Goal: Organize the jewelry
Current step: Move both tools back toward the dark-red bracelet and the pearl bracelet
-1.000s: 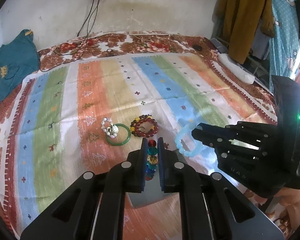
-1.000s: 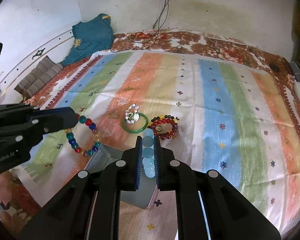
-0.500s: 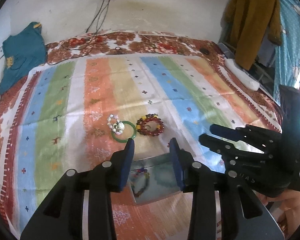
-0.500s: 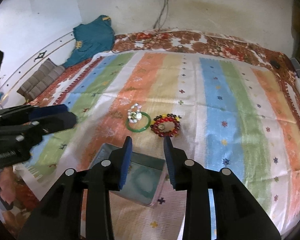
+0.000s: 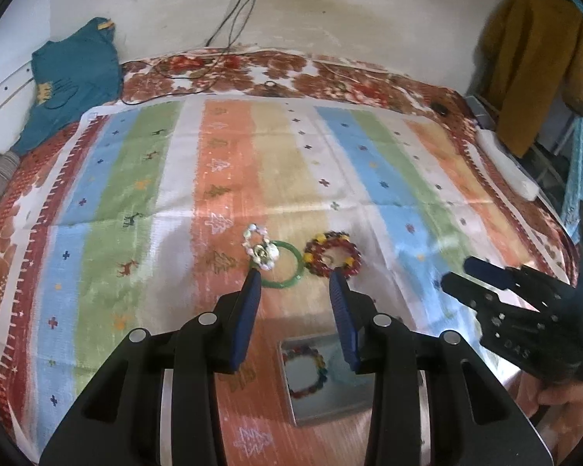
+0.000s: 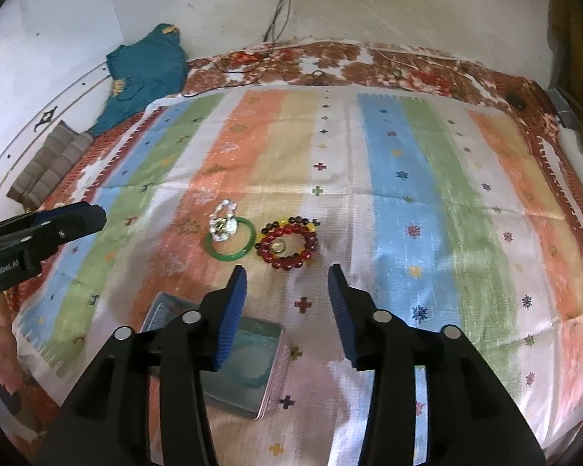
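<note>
A metal tin (image 5: 326, 407) (image 6: 157, 312) lies on the striped cloth. A multicoloured bead bracelet (image 5: 305, 369) and a pale blue bracelet (image 6: 252, 365) lie inside it. On the cloth beyond lie a green bangle (image 5: 287, 264) (image 6: 229, 250) with a white bead bracelet (image 5: 260, 246) (image 6: 223, 225) over its left rim, and a red and yellow bead bracelet (image 5: 332, 254) (image 6: 287, 242). My left gripper (image 5: 295, 283) is open and empty above the tin. My right gripper (image 6: 287, 275) is open and empty, right of the tin. Each gripper shows in the other's view, the right gripper (image 5: 497, 287) and the left gripper (image 6: 70, 219).
The striped cloth (image 5: 221, 163) covers a floral bed sheet (image 5: 252, 73). A teal garment (image 5: 70, 77) lies at the back left. Cables (image 5: 233, 19) hang down the wall. A mustard coat (image 5: 536, 58) hangs at the right, with a white power strip (image 5: 505, 163) below.
A second ago each gripper was shut on a bracelet over the tin. Both have since opened, the bracelets now lie in the tin, and both grippers have lifted and pulled back.
</note>
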`<state>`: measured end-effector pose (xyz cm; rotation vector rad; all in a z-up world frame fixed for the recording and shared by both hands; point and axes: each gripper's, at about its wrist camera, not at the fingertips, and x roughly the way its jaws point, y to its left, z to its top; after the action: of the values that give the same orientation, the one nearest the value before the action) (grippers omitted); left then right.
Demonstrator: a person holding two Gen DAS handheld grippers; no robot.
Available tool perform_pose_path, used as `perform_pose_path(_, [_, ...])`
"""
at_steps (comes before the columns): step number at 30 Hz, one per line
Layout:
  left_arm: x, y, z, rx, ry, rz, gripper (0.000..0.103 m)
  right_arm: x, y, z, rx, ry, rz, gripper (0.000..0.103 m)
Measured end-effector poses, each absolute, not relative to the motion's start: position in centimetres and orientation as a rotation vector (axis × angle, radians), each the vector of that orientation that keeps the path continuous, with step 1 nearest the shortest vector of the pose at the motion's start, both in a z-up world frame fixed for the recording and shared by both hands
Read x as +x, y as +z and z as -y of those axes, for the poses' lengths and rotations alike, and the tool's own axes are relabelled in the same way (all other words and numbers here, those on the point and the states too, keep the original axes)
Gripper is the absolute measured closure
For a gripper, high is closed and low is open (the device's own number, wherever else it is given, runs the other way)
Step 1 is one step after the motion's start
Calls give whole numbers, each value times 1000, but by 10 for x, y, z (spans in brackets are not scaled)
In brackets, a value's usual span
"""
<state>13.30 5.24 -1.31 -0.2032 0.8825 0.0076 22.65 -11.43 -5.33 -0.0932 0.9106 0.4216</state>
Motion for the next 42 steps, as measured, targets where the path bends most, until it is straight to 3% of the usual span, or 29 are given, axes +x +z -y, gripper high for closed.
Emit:
perform_pose_path(15, [192, -44, -68, -177, 71, -966, 66, 268, -74, 111, -82, 358, -964, 40])
perform_pose_path(42, [245, -98, -95, -199, 122, -1084, 64, 313, -111, 90, -138, 345, -1046, 37])
